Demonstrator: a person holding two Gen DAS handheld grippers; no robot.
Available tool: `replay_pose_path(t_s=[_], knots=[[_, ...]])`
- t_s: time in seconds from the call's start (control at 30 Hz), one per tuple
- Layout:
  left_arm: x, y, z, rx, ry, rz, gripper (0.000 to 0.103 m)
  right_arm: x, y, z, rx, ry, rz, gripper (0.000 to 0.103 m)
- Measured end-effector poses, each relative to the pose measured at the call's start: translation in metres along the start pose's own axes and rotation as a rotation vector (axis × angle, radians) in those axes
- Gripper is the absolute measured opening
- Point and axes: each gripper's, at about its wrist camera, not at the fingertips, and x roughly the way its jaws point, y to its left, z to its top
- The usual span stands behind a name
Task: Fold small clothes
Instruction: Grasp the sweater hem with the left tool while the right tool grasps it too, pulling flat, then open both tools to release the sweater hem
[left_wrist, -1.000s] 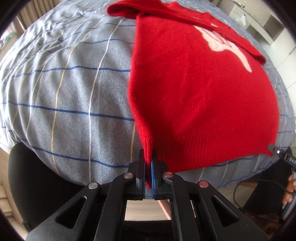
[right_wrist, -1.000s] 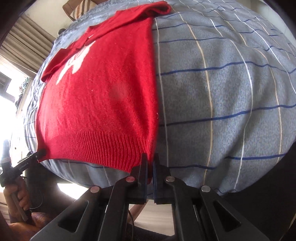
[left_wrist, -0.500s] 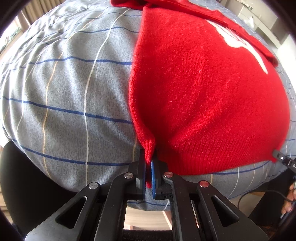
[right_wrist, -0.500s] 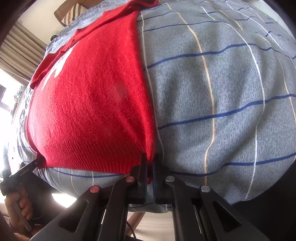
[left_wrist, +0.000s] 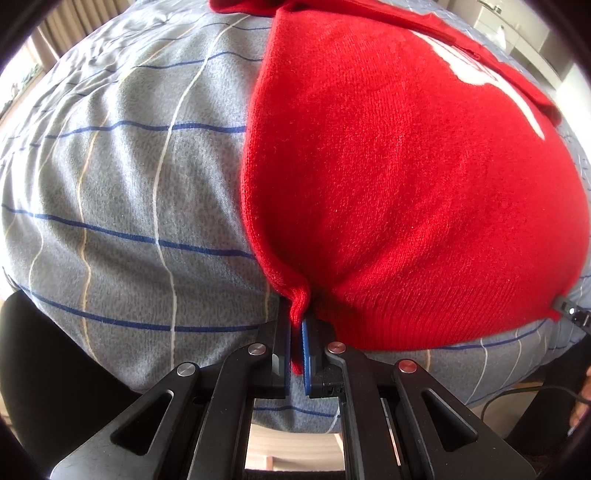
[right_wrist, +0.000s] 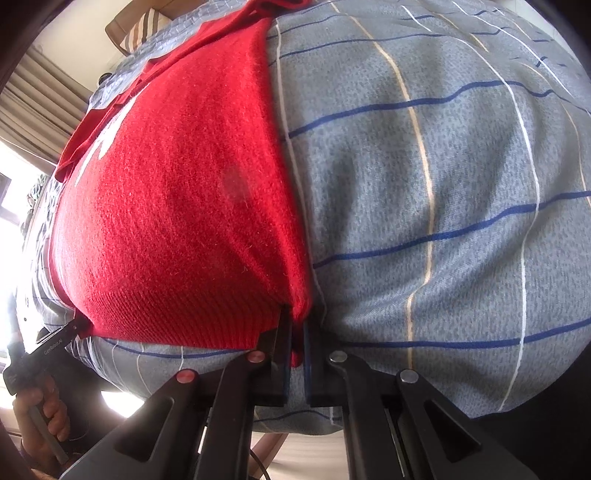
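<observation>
Red sweater (left_wrist: 399, 192) flat on striped bedsheet (left_wrist: 122, 206), left gripper (left_wrist: 295, 332) jaws pinching one hem corner, right gripper (right_wrist: 297, 332) jaws pinching the other

The right gripper (right_wrist: 295, 325) pinches the hem corner of the red sweater (right_wrist: 177, 206), spread flat on the grey checked bedsheet (right_wrist: 443, 184) near its front edge.

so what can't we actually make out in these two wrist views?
- Left wrist: red sweater collar and sleeve tops, cut off by the top edge.
- Both views: white chest motif, partly covered by a folded sleeve and bent by the fisheye.
- Both views: what is under the plaid sheet.
- Hem corners inside the left gripper and right gripper, hidden by the pads.
</observation>
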Motion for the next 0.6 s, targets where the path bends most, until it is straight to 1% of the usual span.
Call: replay_pose_path(t_s=[0.17, 0.27, 0.33, 0.37, 0.4, 0.43, 0.47, 0.5, 0.53, 0.57, 0.6], knots=[[-0.007, -0.001, -0.008, -0.012, -0.003, -0.009, 0.005, 0.001, -0.001, 0.0, 0.008, 0.0, 0.006, 0.003], [-0.014, 0.012, -0.008, -0.018, -0.006, -0.016, 0.005, -0.003, -0.006, -0.002, 0.021, 0.007, 0.014, 0.004], [-0.016, 0.014, -0.01, -0.013, -0.006, -0.018, 0.007, -0.006, -0.008, -0.005, 0.026, 0.021, 0.021, 0.008], [-0.018, 0.017, -0.012, -0.01, -0.002, -0.019, 0.009, -0.009, -0.01, -0.007, 0.029, 0.034, 0.025, 0.014], [-0.023, 0.016, -0.014, -0.007, 0.002, -0.02, 0.016, -0.011, -0.011, -0.008, 0.03, 0.049, 0.031, 0.021], [-0.028, 0.018, -0.017, -0.004, 0.007, -0.021, 0.029, -0.014, -0.012, -0.01, 0.025, 0.067, 0.027, 0.023], [-0.033, 0.021, -0.02, -0.001, 0.013, -0.016, 0.038, -0.018, -0.013, -0.013, 0.012, 0.089, 0.014, 0.028], [-0.039, 0.024, -0.024, 0.0, 0.018, -0.007, 0.055, -0.022, -0.014, -0.015, -0.004, 0.113, -0.01, 0.029], [-0.046, 0.027, -0.028, -0.001, 0.016, 0.003, 0.061, -0.028, -0.017, -0.017, -0.017, 0.131, -0.039, 0.029], [-0.056, 0.032, -0.032, -0.002, 0.004, 0.013, 0.061, -0.037, -0.02, -0.016, -0.025, 0.137, -0.061, 0.029], [-0.066, 0.037, -0.035, -0.005, -0.018, 0.021, 0.061, -0.049, -0.022, -0.013, -0.043, 0.124, -0.091, 0.029]])
